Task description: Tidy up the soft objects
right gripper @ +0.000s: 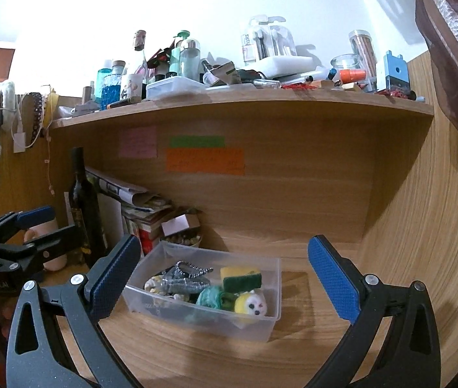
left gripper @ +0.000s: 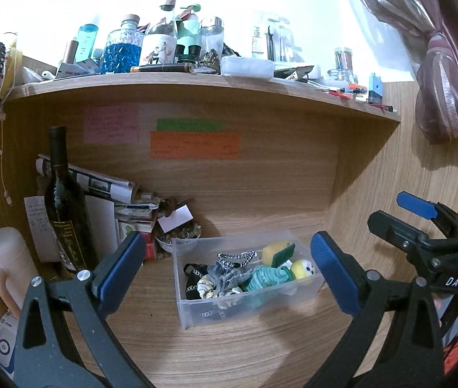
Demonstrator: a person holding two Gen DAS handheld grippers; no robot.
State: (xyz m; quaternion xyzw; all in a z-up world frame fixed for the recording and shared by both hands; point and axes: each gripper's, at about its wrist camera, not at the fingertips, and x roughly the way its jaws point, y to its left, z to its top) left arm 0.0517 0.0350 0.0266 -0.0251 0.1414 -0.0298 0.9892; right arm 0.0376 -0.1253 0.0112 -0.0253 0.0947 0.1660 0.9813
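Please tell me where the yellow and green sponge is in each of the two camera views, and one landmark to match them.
Left wrist view: the sponge lies at the far right end of the clear box, right of centre.
Right wrist view: the sponge is near the picture's middle, at the box's far side.
Shared landmark: the orange note on the back panel.

left tongs [left gripper: 229,265] gape empty before clear bin [left gripper: 196,310] of soft toys [left gripper: 272,276].

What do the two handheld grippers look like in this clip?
Both the left gripper and the right gripper have dark grey plastic arms with triangular cut-outs, silver screws and textured blue pads. The right one's body carries white "DAS" lettering.
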